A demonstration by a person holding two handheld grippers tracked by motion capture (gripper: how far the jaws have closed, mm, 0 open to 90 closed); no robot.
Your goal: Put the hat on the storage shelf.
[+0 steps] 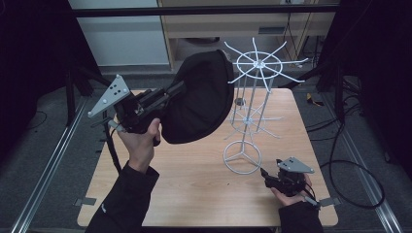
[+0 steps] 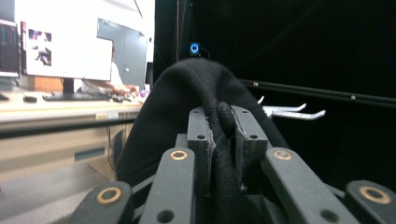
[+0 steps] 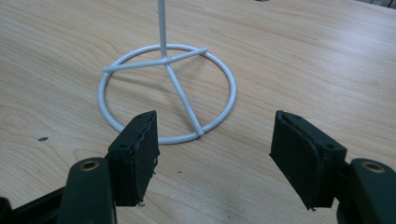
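The wooden surface (image 1: pixel 194 170) carries a white wire stand (image 1: pixel 250 104) with a ring base, a thin pole and two tiers of spoke hooks. In front of the top tier, lifted well above the surface, hangs a black cap (image 1: pixel 199 99). It is held by the left gripper (image 1: pixel 167 92), whose jaws are pressed together on a fold of the cap's fabric, as the left gripper view (image 2: pixel 223 140) makes clear. The cap is just beside the upper hooks, maybe touching one, but not yet hung on any.

The risk, in my judgement, is with the stand. It is light and tall, so if the cap pushes sideways against a spoke, the stand can tip or slide. The pinch is also only on a thin fold, so the cap may slip out if a hook catches it.

The left hand (image 1: pixel 141 141) is raised, with the gripper pointing up and toward the stand. The right hand (image 1: pixel 291 187) rests low at the surface, and the right gripper (image 3: pixel 215 154) has its jaws spread wide and empty, aimed at the ring base (image 3: pixel 166 93), near it but apart.
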